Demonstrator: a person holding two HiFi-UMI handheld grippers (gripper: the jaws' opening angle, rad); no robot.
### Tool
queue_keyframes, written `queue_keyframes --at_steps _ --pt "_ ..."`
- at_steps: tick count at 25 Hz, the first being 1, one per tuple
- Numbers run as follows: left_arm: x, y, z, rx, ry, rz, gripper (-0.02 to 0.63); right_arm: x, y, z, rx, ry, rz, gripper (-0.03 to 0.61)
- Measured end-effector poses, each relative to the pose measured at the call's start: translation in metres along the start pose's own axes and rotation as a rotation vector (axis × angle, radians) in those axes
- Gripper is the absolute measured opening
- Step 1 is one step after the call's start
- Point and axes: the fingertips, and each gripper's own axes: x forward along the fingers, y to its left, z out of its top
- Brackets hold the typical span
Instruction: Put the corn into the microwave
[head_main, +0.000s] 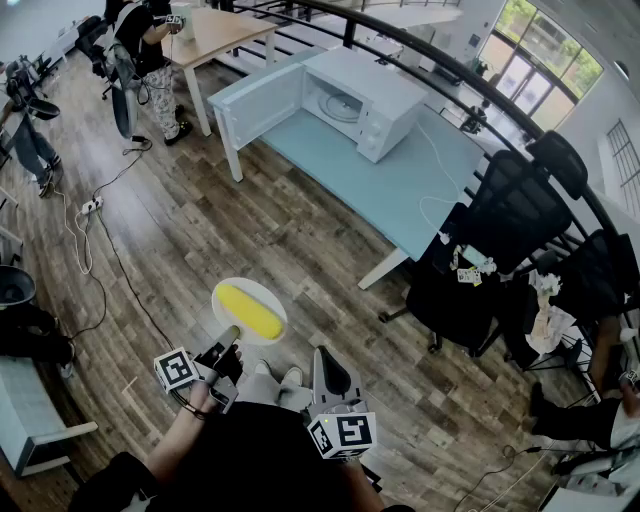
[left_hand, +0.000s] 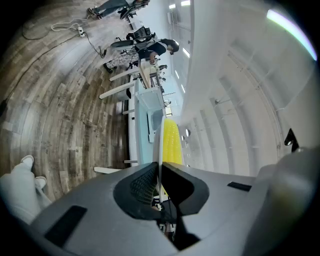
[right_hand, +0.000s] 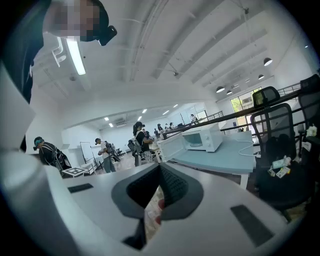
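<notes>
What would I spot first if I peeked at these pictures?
The bright yellow corn jumps out first. It lies on a white plate low in the head view, and the left tongs pinch the plate's edge. Next you'd see the white microwave, its door wide open, standing on the pale blue table farther up.

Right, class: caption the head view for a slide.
Left tongs grip a plate of corn; microwave stands open on the blue table.
</notes>
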Motion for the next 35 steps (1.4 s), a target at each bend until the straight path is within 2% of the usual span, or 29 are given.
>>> queue_keyframes --at_steps 6,15,28,35 --pt "-0.009 0.005 0.017 -0.034 -0.002 -0.008 0.025 0.014 0.027 0.003 -0.015 0.001 0.01 0.008" --pt "-0.016 0.008 0.041 -0.036 0.024 -0.03 0.025 0.031 0.058 -0.001 -0.033 0.016 0.005 0.008" --pt "-0.029 0.019 0.078 -0.024 0.047 -0.037 0.025 0.052 0.09 -0.014 0.017 -0.034 -0.032 0.008" --pt "-0.038 0.025 0.096 -0.023 0.026 -0.023 0.026 0.064 0.109 -0.011 -0.073 -0.025 -0.015 0.009"
